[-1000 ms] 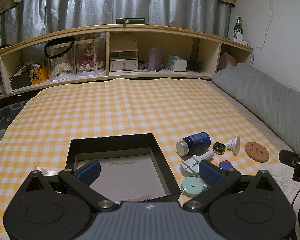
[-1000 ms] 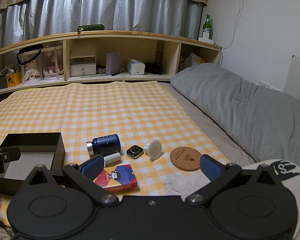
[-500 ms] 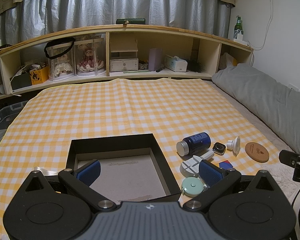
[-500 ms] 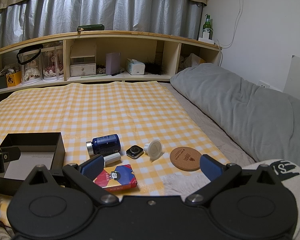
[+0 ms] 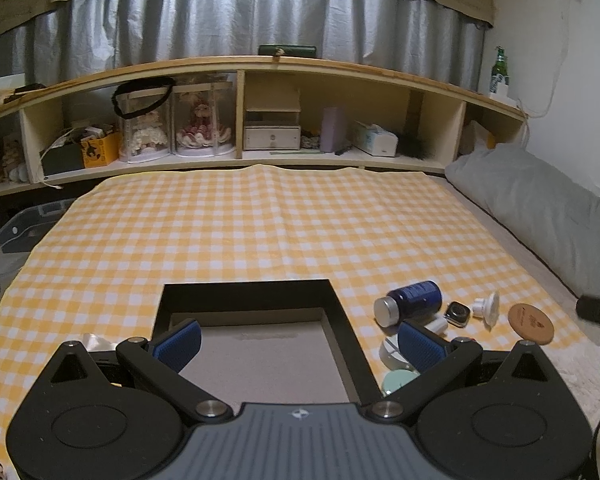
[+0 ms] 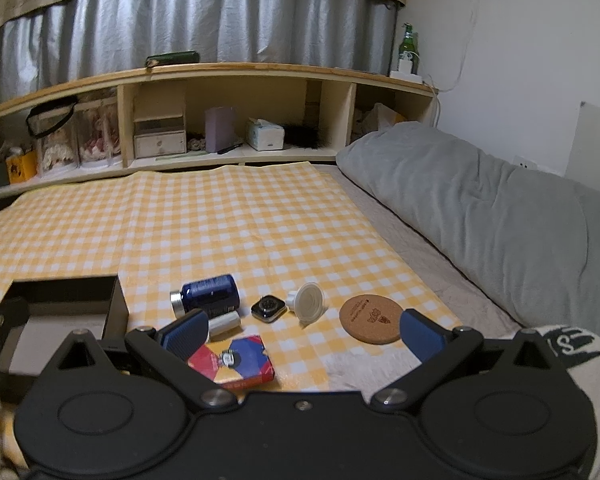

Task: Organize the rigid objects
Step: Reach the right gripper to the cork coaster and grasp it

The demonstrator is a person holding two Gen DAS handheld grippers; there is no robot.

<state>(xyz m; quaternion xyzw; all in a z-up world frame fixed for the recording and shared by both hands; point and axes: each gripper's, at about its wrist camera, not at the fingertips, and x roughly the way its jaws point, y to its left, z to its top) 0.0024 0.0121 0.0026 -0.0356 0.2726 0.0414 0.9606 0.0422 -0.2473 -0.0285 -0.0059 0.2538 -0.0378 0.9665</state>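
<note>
An open black box [image 5: 342,320] sits on the yellow checked cloth, also in the right wrist view [image 6: 114,304]. Right of it lie a blue bottle [image 6: 210,294], a smartwatch [image 6: 269,309], a white cap [image 6: 310,303], a cork coaster [image 6: 370,319], a small white roll [image 6: 225,323] and a red-and-blue card box [image 6: 236,362]. A mint tape measure [image 5: 398,380] lies by the box. My left gripper [image 5: 300,338] is open over the box. My right gripper [image 6: 304,332] is open and empty, low above the card box and coaster.
A wooden shelf [image 5: 260,152] with dolls, boxes and tissues runs along the back. A grey pillow [image 6: 480,208] lies along the right side. A white fluffy cloth [image 6: 572,344] sits at the near right.
Both grippers have shifted slightly forward and down toward the items. Nothing was taken hold of.
</note>
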